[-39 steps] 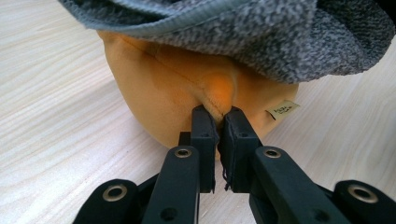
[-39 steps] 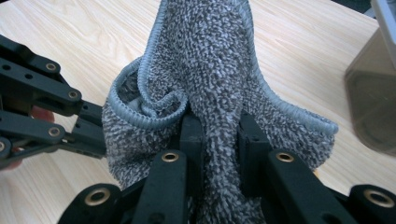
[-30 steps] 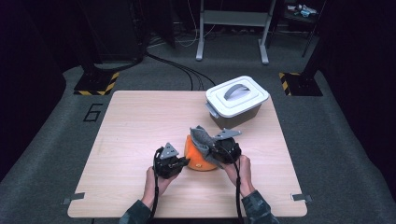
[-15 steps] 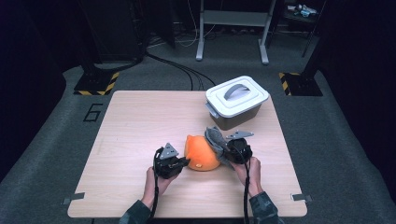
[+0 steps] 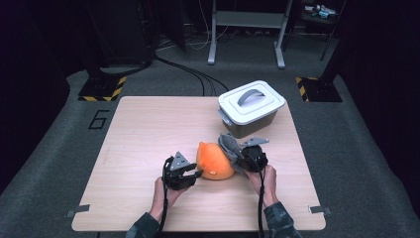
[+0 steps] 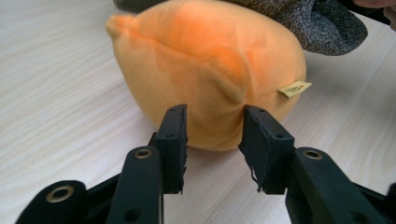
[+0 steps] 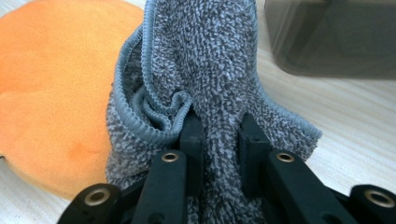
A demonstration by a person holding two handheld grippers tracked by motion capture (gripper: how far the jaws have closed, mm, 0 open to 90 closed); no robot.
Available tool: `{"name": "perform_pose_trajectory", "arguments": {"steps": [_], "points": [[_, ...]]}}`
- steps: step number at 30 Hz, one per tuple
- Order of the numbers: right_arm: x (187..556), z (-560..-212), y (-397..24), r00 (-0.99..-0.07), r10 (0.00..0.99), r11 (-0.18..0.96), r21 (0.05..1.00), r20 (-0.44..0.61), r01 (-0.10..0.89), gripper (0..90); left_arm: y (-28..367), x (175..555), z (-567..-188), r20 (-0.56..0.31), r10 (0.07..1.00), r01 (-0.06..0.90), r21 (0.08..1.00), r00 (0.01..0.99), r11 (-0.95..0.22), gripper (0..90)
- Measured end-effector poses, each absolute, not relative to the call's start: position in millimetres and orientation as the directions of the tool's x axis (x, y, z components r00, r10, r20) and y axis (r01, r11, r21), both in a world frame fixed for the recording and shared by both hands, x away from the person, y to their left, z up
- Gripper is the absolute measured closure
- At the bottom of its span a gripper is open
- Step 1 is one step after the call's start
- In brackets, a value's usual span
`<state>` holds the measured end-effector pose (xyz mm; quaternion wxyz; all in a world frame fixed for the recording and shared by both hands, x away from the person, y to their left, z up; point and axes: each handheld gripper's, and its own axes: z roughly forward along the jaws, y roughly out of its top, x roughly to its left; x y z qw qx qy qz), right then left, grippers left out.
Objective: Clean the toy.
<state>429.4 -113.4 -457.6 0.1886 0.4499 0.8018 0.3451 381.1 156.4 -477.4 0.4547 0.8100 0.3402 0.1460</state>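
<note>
- Now the left hand-held gripper (image 6: 212, 149) has just been opening; its jaws stand spread, the orange plush (image 6: 210, 70) right ahead, unpinched.
- The right hand-held gripper (image 7: 217, 140) pinches the grey cloth (image 7: 210, 70), draped beside the plush on the table (image 5: 148, 124).

Both grippers are black: the left gripper (image 5: 197, 173) and the right gripper (image 5: 236, 159) each carry a grey three-cornered plate on top and trail a thin black cable along the forearm. Their jaws are flat black bars with brass-ringed screw holes and rectangular pads (image 6: 173, 140). The sleeves (image 5: 282, 220) are dark camouflage.
</note>
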Motion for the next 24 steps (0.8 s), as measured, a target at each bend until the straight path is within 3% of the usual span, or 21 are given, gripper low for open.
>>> {"name": "perform_pose_trajectory", "arguments": {"steps": [3,9,18,24], "points": [[431,-455,-109,-0.525,0.851,0.370,0.723,-0.013,0.583,75.7,152,382,-477,-0.049,0.682,0.405,0.834,0.729,-0.374,62.1],[434,-454,-107,-0.524,0.852,0.371,0.728,-0.019,0.576,75.7,153,385,-478,-0.061,0.686,0.417,0.832,0.725,-0.367,80.6],[420,-432,-100,-0.547,0.836,0.376,0.768,-0.040,0.518,75.5,155,384,-480,-0.079,0.700,0.435,0.830,0.710,-0.348,81.3],[402,-414,-71,-0.636,0.768,0.437,0.782,-0.067,0.445,75.5,154,384,-479,-0.076,0.700,0.434,0.831,0.710,-0.349,81.1]]}}
